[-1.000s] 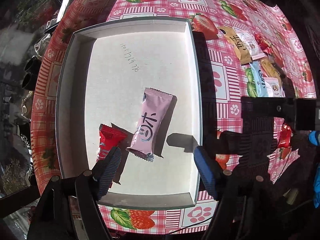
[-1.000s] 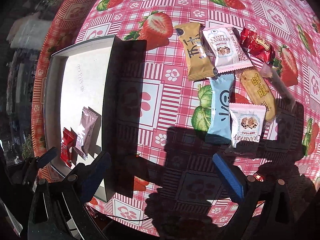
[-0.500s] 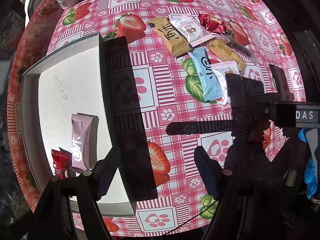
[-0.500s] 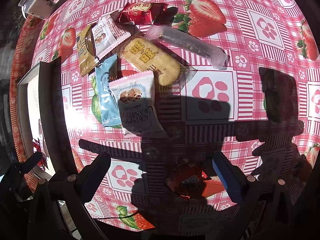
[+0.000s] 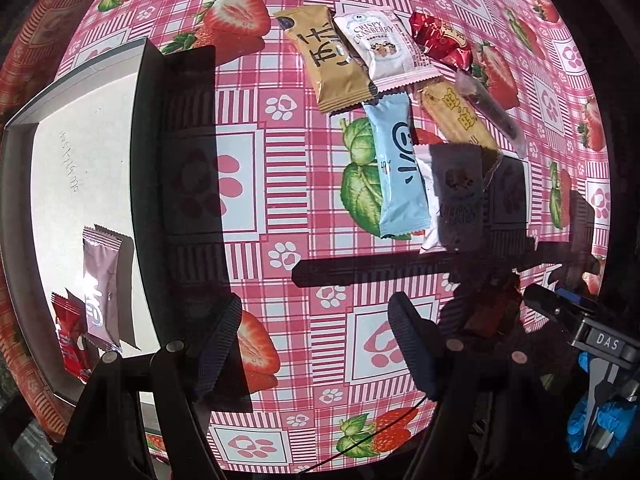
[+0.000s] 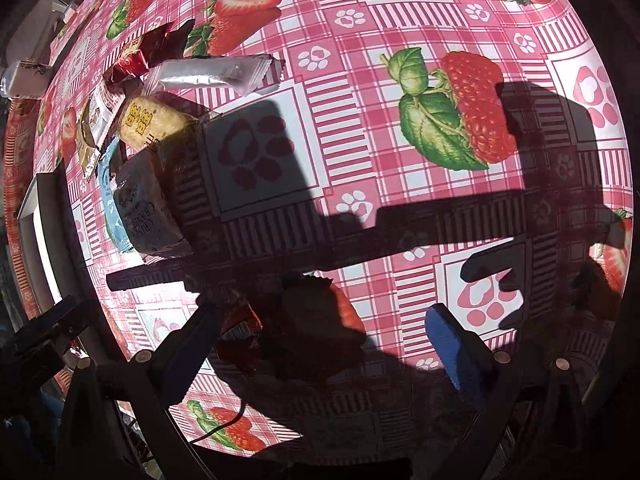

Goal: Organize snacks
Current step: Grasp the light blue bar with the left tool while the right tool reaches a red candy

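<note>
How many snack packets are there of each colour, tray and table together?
Red packets: 3
Crispy Cranberry packets: 2
Mauve packet: 1
Tan packet: 1
Light blue packet: 1
Yellow biscuit: 1
Silvery stick packet: 1
Total: 10

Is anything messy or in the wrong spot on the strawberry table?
Nothing is spilled or torn. Most snacks lie in an untidy overlapping heap on the tablecloth: the blue packet partly covers a white one. Only the pink packet and red packet are in the white tray.
</note>
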### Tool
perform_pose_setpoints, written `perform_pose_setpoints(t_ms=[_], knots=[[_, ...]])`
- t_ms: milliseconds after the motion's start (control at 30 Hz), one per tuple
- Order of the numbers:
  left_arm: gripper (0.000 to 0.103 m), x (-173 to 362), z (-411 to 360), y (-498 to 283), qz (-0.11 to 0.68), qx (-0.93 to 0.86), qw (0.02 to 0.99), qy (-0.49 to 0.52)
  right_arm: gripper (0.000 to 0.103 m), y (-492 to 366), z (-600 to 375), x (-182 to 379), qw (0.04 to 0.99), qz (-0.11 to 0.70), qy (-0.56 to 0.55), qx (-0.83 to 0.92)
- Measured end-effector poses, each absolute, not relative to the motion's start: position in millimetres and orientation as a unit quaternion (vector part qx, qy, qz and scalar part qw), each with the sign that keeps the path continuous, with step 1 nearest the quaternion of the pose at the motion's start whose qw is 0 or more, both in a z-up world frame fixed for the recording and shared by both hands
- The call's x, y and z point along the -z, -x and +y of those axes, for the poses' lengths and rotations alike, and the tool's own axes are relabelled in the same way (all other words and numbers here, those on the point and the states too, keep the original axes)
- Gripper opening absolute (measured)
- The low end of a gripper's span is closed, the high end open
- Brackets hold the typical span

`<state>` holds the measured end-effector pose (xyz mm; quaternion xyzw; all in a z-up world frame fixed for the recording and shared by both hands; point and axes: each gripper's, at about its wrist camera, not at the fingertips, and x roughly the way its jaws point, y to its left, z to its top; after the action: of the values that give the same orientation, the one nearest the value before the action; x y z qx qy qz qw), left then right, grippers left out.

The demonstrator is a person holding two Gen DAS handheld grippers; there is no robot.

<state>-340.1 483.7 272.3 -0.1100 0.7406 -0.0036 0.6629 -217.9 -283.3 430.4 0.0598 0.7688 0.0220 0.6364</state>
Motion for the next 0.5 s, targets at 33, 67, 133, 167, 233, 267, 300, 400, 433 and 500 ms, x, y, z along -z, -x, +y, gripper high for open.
perform_pose_setpoints(t_ms=[33,67,133,167,233,267,300,400,433,500], knots=[[0.079,-271,481,337,0.74,0.003,0.664,0.109,0.102,220,-281,-430,0.635,0.77,-0.06,-0.025],[0.079,-270,478,331,0.738,0.0,0.667,0.104,0.102,225,-277,-427,0.633,0.772,-0.058,-0.029],[0.079,-267,477,319,0.734,-0.013,0.672,0.097,0.102,231,-273,-423,0.629,0.774,-0.057,-0.036],[0.079,-264,481,309,0.732,-0.019,0.674,0.101,0.102,233,-271,-422,0.629,0.775,-0.057,-0.038],[0.079,-259,486,295,0.728,-0.026,0.675,0.116,0.102,242,-263,-420,0.628,0.775,-0.059,-0.042],[0.079,-257,487,289,0.728,-0.029,0.675,0.119,0.102,250,-259,-416,0.627,0.776,-0.061,-0.045],[0.079,-254,488,285,0.728,-0.03,0.674,0.119,0.102,252,-257,-415,0.625,0.776,-0.063,-0.049],[0.081,-244,490,272,0.73,-0.026,0.674,0.11,0.102,255,-240,-408,0.619,0.781,-0.058,-0.057],[0.081,-243,484,265,0.725,-0.023,0.68,0.111,0.102,256,-237,-405,0.617,0.782,-0.057,-0.059],[0.081,-241,481,255,0.72,-0.02,0.685,0.105,0.102,260,-230,-400,0.614,0.784,-0.059,-0.061]])
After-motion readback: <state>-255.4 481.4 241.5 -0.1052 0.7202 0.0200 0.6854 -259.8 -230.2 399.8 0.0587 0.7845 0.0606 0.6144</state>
